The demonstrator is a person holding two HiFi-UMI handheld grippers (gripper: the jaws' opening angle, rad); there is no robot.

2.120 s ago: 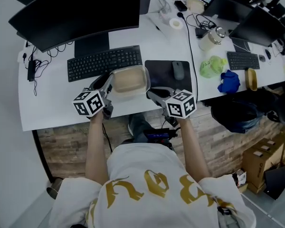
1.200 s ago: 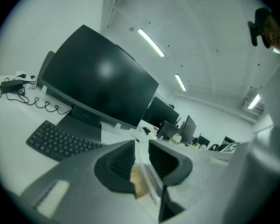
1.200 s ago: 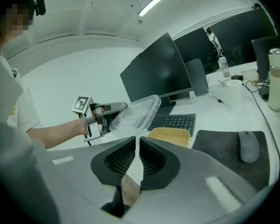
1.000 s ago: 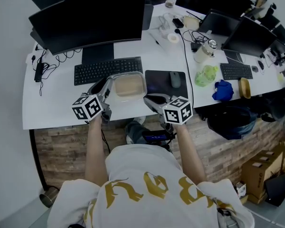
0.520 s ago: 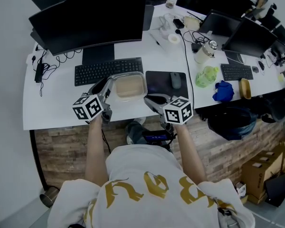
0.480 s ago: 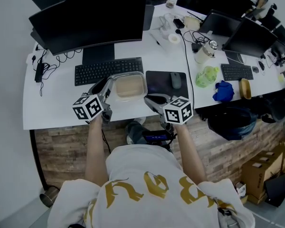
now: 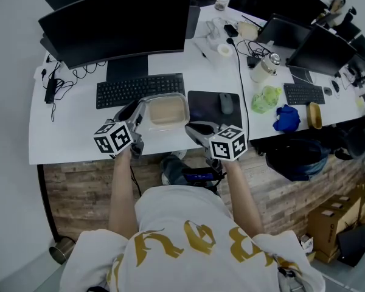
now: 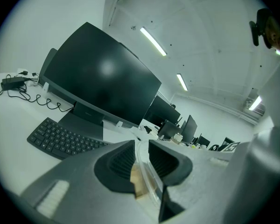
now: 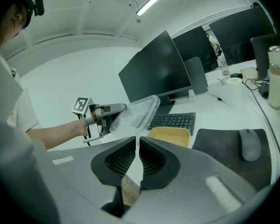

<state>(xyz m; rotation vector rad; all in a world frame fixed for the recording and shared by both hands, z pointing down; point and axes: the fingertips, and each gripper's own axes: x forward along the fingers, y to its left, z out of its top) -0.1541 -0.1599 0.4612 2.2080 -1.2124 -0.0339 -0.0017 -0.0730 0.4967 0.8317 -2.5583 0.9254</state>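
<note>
- Head view shows a white desk [image 7: 67, 132] across the middle of the frame. A large dark monitor [image 7: 115, 20] is seen at the upper left, with a black keyboard [image 7: 140, 89] below it.
- A dark mouse pad [image 7: 210, 105] is laid just right of centre.
- A beige container [image 9: 170, 136] is set on the desk at the centre, between the keyboard and the near edge and just beside the mouse pad.
- A clear lid [image 9: 133, 113] is held tilted and raised above the container, left of centre in the right gripper view.
- The lid's rim is pinched by the left gripper [image 8: 141, 146], and thin plastic is seen between its jaws.
- The jaws of the right gripper [image 9: 138, 146] are brought almost together with nothing between them. It is placed near the container's lower right corner.
- The thin rim is judged likely to flex, so a firm, level pinch without twisting is advised.
</note>
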